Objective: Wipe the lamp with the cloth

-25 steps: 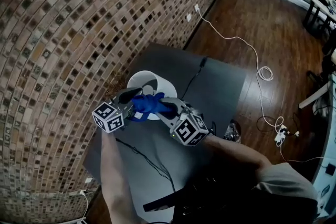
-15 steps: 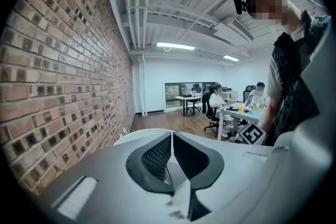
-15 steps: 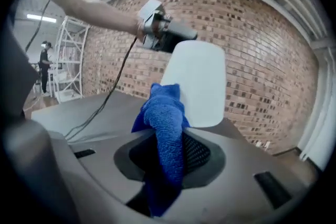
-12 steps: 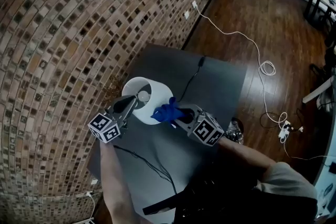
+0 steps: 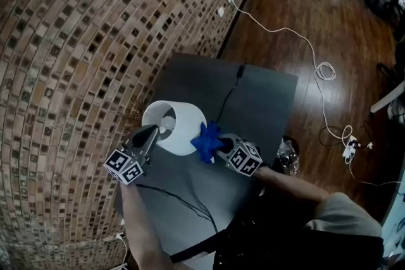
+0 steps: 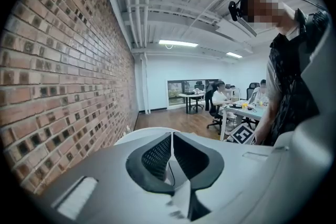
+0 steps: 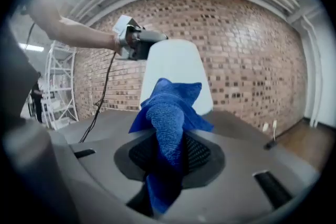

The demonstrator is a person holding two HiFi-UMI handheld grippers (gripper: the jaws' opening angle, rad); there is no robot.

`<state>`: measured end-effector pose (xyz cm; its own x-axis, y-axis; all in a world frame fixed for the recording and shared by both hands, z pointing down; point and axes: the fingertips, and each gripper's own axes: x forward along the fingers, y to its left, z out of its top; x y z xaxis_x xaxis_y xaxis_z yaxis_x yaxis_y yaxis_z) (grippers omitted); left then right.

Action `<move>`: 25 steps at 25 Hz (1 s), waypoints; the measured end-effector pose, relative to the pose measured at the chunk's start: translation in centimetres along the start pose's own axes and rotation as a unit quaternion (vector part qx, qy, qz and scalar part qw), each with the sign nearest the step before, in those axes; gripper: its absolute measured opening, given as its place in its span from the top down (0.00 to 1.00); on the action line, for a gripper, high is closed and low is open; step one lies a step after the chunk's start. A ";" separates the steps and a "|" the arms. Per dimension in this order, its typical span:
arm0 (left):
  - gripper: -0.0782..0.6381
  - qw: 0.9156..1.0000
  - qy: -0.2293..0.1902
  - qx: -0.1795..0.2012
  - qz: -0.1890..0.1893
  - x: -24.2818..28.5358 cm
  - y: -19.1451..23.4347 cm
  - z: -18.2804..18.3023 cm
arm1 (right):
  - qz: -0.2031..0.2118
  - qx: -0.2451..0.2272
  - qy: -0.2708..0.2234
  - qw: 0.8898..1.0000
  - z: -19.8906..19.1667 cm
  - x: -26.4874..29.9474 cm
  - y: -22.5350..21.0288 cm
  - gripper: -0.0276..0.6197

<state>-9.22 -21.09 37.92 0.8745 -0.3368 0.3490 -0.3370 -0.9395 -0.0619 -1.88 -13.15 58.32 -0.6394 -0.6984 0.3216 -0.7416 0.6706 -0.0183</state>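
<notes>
The cloth (image 7: 167,113) is nubbly blue terry, the lamp shade (image 5: 183,126) smooth matt white, the wall (image 5: 76,41) rough brick.

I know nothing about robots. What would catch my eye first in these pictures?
The bright blue cloth stands out most. It is bunched in the fingers of the right gripper, at the side of the white lamp on the dark table. The left gripper pinches the shade's rim from the other side. A brick wall fills the left of the head view.
</notes>
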 end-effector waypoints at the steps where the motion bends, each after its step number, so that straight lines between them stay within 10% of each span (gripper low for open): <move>1: 0.88 1.000 0.001 0.002 0.002 0.0 0.0 0.0 | -0.002 0.042 0.010 0.999 -1.3 -0.3 -0.8 0.80; 5: 0.88 1.000 0.007 0.006 0.009 0.1 0.1 0.0 | 0.012 0.188 -0.122 0.975 6.3 -3.0 -5.7 0.80; 9: 0.88 1.000 0.013 0.006 0.013 0.1 0.2 -0.1 | 0.088 0.237 -0.249 0.935 17.6 -4.7 -6.7 0.80; 15: 0.88 1.000 0.020 0.008 0.017 0.2 -0.1 -0.3 | 0.075 0.229 -0.151 0.959 10.8 -0.2 -5.3 0.80; 19: 0.88 0.999 0.022 0.012 0.020 0.3 -0.1 -0.1 | 0.013 0.301 -0.051 0.952 1.7 1.8 -10.0 0.80; 25: 0.88 0.999 0.021 0.014 0.028 0.3 -0.1 -0.2 | 0.077 0.210 -0.191 0.956 16.5 -1.3 -12.0 0.80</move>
<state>-9.03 -21.09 38.25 0.8395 -0.3858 0.3825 -0.3738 -0.9211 -0.1087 4.49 -24.43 42.50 -0.7153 -0.6939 -0.0828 -0.5981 0.6692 -0.4410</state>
